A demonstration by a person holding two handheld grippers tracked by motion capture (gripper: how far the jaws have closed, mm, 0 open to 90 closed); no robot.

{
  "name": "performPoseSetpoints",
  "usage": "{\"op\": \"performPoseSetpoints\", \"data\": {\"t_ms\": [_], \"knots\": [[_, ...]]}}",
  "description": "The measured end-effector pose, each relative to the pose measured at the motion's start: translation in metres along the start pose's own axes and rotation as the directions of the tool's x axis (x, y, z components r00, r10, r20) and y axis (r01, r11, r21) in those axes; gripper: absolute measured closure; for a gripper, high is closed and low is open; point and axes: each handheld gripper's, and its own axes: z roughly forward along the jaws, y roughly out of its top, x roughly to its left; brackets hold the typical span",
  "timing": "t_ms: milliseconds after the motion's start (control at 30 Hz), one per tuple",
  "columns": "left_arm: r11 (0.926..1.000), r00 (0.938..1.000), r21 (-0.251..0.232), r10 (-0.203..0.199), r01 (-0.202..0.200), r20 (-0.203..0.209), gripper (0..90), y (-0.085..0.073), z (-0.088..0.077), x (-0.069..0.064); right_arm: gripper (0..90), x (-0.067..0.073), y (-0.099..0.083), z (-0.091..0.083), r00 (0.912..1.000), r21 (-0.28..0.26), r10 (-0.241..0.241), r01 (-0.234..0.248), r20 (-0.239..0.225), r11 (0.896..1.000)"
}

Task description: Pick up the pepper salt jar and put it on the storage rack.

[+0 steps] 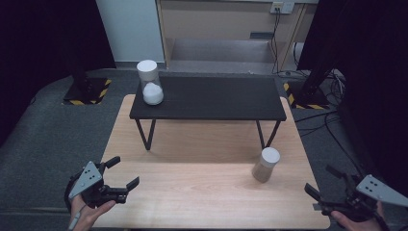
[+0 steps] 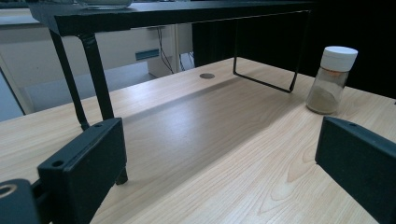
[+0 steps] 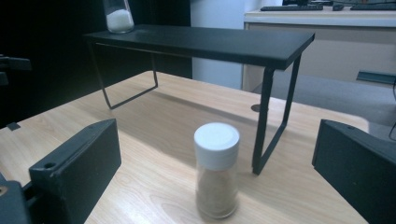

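Right gripper [image 1: 323, 185] fingers [image 3: 74, 172] spread wide, empty, near jar [image 3: 215, 170].

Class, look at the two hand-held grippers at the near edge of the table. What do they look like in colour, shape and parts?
Each is a black hand-held gripper with two flat, blocky black jaws. The left hand-held gripper and right hand-held gripper both carry a grey three-cornered plate on top, dotted with small holes. The jaw blocks have small round holes too. No sleeves are visible.

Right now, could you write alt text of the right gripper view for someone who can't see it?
A clear jar with a white lid, part full of brown powder, stands upright on a light wooden table between the open black jaws of the right hand-held gripper. Behind it stands a low black shelf, bearing a jar of white powder.
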Motion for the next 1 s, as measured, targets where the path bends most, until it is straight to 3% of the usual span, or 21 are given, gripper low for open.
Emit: {"op": "performPoseSetpoints", "data": {"t_ms": [333,467,733,1000], "knots": [[1.0000,0.9999,-0.001,0.008,-0.008,-0.012,1.0,0.000,-0.001,-0.001,2.6,-0.014,0.052,-0.011,0.9990,0.017,-0.032,0.033,-0.029,0.999],[0.9985,0.9987,-0.025,-0.050,0.049,-0.007,1.1,-0.004,-0.001,0.004,3.4,-0.018,0.068,-0.009,0.9981,0.040,-0.036,0.038,-0.050,0.998],[0.9977,0.9980,-0.034,-0.060,0.059,-0.020,1.0,-0.006,-0.004,0.007,3.4,-0.024,0.087,0.002,0.9966,0.094,-0.042,0.049,-0.071,0.994],[0.9986,0.9987,-0.024,-0.048,0.048,-0.019,1.0,-0.005,-0.004,0.006,3.7,-0.029,0.088,0.015,0.9961,0.117,-0.049,0.057,-0.074,0.992]]}}
